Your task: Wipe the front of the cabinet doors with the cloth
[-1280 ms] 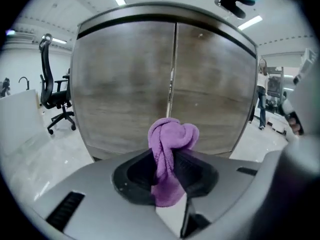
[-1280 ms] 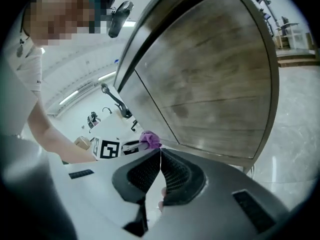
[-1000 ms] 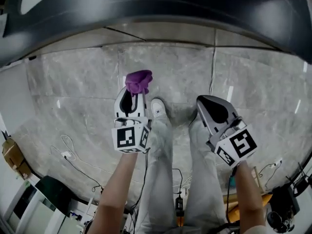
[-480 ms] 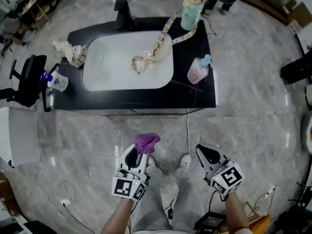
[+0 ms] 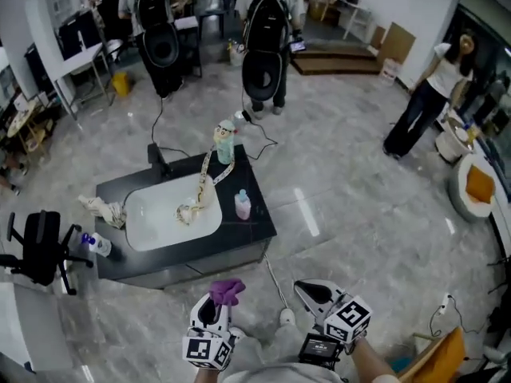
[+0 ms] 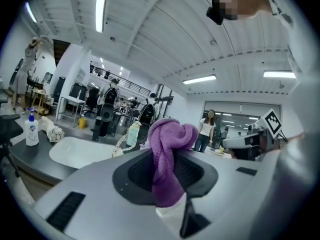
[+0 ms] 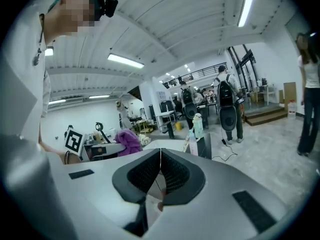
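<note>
A black cabinet (image 5: 200, 263) with a white sink (image 5: 168, 214) in its top stands in the middle of the head view, its dark front facing me. My left gripper (image 5: 218, 306) is low in that view, well short of the cabinet, and is shut on a purple cloth (image 5: 227, 291). In the left gripper view the cloth (image 6: 169, 156) bunches up between the jaws of the left gripper (image 6: 167, 176). My right gripper (image 5: 311, 293) hangs to the right of it, shut with nothing in it; the right gripper (image 7: 160, 170) shows its pads pressed together, with the purple cloth (image 7: 128, 139) off to the left.
On the cabinet top are a pink bottle (image 5: 242, 204), a green bottle (image 5: 225, 143), a crumpled rag (image 5: 102, 209) and a spray bottle (image 5: 97, 246). A black chair (image 5: 38, 247) stands to its left. Two people with backpacks (image 5: 267, 46) stand behind, another person (image 5: 431, 94) at right.
The head view has swung up from the floor to the whole room, so the cabinet now looks small and far. Both grippers stay low in view, the cloth still held.
</note>
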Available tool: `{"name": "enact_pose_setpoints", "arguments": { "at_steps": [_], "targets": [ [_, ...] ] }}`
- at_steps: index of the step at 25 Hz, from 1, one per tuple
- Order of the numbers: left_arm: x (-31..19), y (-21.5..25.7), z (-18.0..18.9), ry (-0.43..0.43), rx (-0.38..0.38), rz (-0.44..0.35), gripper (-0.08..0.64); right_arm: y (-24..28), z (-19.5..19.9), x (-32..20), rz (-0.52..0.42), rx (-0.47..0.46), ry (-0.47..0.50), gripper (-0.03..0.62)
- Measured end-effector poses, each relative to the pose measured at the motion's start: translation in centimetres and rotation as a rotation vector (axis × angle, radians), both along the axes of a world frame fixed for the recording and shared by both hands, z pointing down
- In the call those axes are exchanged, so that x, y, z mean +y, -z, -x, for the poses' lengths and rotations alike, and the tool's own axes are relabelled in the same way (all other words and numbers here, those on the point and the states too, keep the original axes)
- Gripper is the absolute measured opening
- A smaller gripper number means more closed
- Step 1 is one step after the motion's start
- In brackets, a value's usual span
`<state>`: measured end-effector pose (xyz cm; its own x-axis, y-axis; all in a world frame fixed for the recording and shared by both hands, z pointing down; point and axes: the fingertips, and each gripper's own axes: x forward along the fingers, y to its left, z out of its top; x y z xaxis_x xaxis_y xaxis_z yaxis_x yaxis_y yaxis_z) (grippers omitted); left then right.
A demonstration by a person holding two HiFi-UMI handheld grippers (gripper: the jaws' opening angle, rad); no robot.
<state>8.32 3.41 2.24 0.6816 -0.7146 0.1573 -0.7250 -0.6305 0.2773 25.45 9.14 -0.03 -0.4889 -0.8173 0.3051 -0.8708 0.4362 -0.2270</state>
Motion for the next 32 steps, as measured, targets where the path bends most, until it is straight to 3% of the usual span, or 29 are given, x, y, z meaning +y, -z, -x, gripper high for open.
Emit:
{"name": "enact_pose_setpoints", "arguments": {
  "at_steps": [6,14,18,24,32],
  "targets": [
    [0.8,7.6,-1.5,-0.149,0.030,-0.100,0.098,5.6,-0.4,3.0,-0.072,-0.063,-0.165,0.028],
    [2.3,13.1,0.2,-0.236,0.081,-0.152,0.098,11.6,2.4,7.0,-0.189,-0.075,-0.261,0.028],
    [4.0,14.2,1.5,-0.215,0.084,-0.162,0.098,12.0,4.5,7.6,-0.210,-0.096,-0.229,0.028],
    [7.9,12.7,4.4,-0.125,0.049,-0.113,0.098,11.3,7.7,9.0,-0.201,-0.148,-0.128,0.028],
    [14.3,12.2,4.4,-0.043,0.020,-0.078,0.098,10.8,6.8,13.3,-0.195,-0.198,-0.053,0.028]
  ]
}}
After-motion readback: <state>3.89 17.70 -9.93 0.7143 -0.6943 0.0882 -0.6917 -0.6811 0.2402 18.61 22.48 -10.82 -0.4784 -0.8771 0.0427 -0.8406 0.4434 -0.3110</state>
